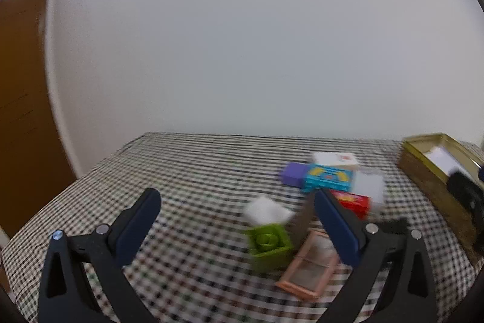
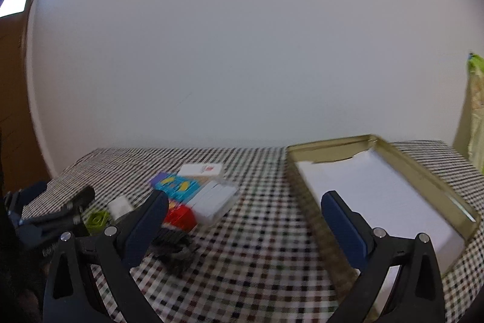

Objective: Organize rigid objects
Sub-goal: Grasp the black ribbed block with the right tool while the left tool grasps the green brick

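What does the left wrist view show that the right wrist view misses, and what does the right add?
Only the left wrist view shows the pink flat tray lying by the green block, and the open left gripper from behind. Only the right wrist view shows the gold tin's full interior with its white lining, a green bag at the right edge, and the open right gripper. Both share the checkered cloth, the blue box, the red box and the white card box.
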